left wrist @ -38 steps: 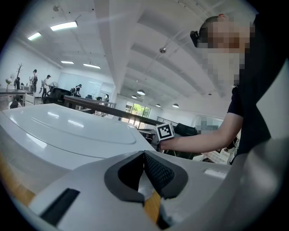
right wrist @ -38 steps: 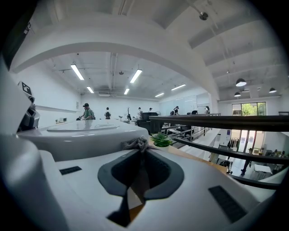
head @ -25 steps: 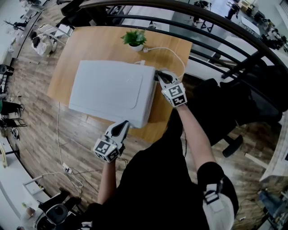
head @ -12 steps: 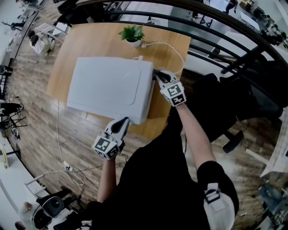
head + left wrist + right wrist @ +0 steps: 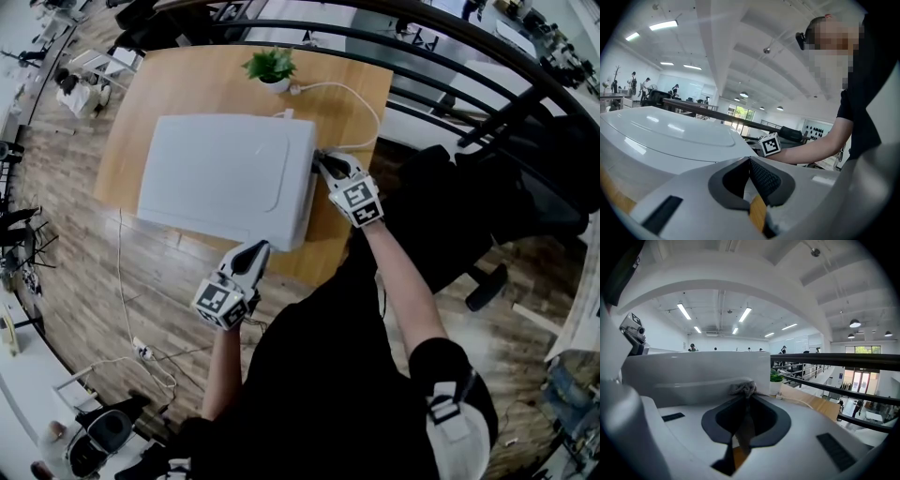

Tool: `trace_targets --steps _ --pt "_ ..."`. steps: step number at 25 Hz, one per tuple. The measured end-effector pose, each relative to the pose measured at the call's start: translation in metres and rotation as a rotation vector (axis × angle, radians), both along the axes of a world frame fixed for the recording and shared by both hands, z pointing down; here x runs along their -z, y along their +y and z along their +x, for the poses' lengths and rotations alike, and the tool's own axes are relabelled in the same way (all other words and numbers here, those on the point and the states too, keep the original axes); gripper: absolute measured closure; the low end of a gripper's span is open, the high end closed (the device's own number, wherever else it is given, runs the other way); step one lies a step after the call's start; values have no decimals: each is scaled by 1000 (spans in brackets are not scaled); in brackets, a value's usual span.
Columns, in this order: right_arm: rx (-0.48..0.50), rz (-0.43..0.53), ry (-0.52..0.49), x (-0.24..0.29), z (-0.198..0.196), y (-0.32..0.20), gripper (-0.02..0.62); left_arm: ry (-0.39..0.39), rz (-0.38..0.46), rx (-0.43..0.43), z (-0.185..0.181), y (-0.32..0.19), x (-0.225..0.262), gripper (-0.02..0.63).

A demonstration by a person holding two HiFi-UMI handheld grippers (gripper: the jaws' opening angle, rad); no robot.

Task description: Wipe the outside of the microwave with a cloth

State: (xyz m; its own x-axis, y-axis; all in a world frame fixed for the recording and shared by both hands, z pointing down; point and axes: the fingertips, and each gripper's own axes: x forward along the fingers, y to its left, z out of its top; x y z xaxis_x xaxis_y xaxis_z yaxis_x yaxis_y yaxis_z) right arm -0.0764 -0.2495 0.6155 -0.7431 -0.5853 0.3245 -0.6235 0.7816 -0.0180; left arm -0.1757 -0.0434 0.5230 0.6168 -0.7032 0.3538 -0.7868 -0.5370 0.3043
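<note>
worktop (image 5: 352, 80) of pale wood fills the middle of the head view. the white microwave (image 5: 225, 178) sits on it and takes up most of its left and near part. behind the microwave, at the far edge, stands a small green potted plant (image 5: 271, 66), and a white cable (image 5: 361, 94) loops across the bare wood beside it.

my right claw (image 5: 323, 161) is at the microwave's right side wall, towards the back corner, with its tips against the wall. in the right gripper view its jaws are closed on a grey cloth (image 5: 743, 389), which is bunched at the tips and pressed to the white wall.

my left claw (image 5: 255, 251) hangs off the near edge of the worktop, just beside the microwave's near right corner, pointing up towards it. i cannot tell whether it touches. in the left gripper view its jaws meet with nothing between them, and the microwave's top curves away ahead on the left.
</note>
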Motion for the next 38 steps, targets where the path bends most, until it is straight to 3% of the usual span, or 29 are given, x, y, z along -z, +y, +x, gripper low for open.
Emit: trace_targets --steps 30,38 --pt "55 -56 -5 -18 -19 113 568 11 29 -46 0 24 -5 603" --pt "58 -91 -8 -26 -23 136 568 11 -4 -46 0 30 -6 603"
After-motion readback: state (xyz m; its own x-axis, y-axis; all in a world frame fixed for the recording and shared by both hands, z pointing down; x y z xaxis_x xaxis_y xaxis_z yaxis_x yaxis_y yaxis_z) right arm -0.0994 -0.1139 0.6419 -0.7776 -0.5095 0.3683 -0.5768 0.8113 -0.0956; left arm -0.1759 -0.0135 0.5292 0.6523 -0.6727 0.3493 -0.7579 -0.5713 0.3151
